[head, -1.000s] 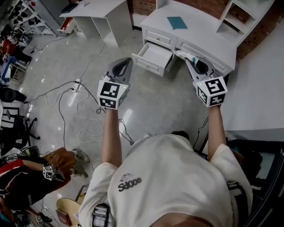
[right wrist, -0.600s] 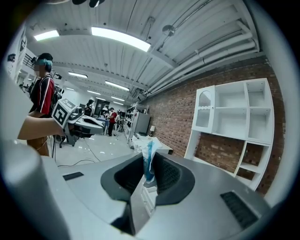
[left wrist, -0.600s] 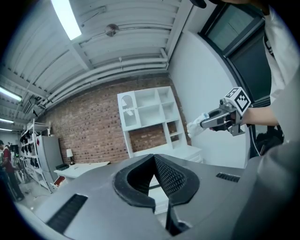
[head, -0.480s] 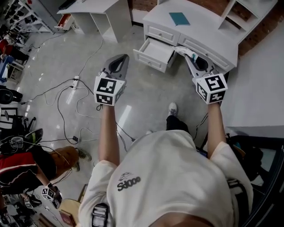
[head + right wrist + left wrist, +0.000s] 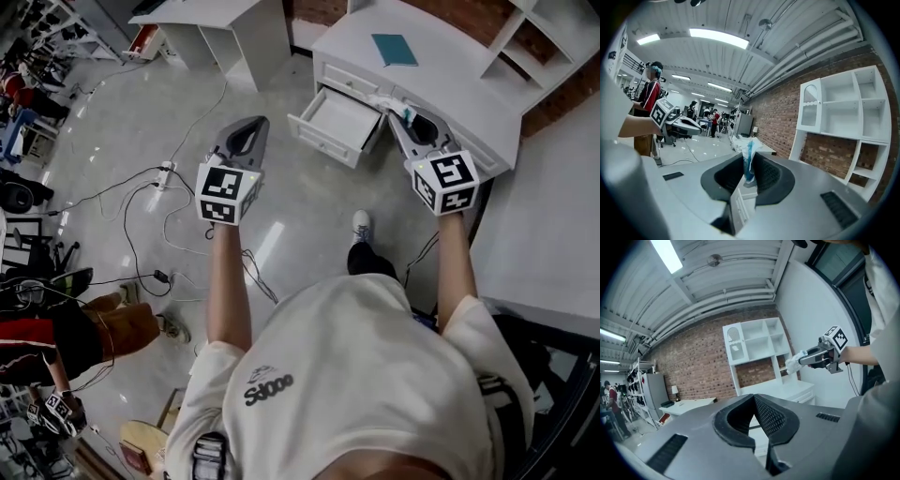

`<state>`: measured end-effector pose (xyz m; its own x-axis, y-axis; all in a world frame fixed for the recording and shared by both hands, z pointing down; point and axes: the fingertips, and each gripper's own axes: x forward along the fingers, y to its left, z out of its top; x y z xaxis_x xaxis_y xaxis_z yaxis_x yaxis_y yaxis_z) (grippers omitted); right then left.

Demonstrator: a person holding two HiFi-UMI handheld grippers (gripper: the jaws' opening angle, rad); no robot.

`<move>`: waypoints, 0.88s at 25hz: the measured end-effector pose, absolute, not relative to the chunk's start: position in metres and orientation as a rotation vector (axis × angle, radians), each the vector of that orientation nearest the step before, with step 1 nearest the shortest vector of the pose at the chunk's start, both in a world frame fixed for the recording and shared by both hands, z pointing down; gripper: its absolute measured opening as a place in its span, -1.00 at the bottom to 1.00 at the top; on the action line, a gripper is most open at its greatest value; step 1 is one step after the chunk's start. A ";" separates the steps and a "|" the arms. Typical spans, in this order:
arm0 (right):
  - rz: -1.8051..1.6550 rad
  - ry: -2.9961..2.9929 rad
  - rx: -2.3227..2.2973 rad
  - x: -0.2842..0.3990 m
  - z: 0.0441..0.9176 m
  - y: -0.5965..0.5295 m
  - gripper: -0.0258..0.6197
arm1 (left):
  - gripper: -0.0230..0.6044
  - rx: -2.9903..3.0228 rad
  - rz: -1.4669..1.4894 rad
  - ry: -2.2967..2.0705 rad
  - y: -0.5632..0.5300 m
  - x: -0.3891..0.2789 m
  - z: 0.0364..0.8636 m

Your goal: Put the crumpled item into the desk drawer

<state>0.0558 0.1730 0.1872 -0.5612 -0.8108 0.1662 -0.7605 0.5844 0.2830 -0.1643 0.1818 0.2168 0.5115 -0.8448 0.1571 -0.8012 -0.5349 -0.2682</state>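
A crumpled white-and-blue plastic item is pinched in my right gripper, which is shut on it. In the head view it hangs by the right front corner of the open white desk drawer, which looks empty. The right gripper view shows the item squeezed upright between the dark pads of that gripper. My left gripper is shut on nothing and floats over the floor left of the drawer; in its own view its jaws meet at the tip.
The white desk carries a teal book and a shelf unit at the back. Another white desk stands at the upper left. Cables trail on the floor, and a person crouches at the lower left.
The view has closed in on the desk and a foot has stepped forward. My right gripper keeps the item near the drawer's right corner; my left gripper has shifted slightly left.
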 end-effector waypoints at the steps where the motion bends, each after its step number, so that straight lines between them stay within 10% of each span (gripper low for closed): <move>1: -0.251 -2.541 1.280 0.057 0.185 0.149 -0.73 | -0.87 -2.589 -0.412 1.432 0.160 -0.163 0.215; 22: -0.186 -2.582 1.156 0.189 0.209 -0.068 -0.73 | -0.87 -2.563 -0.497 1.626 -0.033 -0.046 0.235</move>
<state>0.1895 -0.0684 0.2089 -0.6282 -0.7454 0.2228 -0.7059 0.6665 0.2398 -0.0463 -0.0329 0.2353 0.3893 -0.8908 0.2344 -0.8695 -0.4394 -0.2257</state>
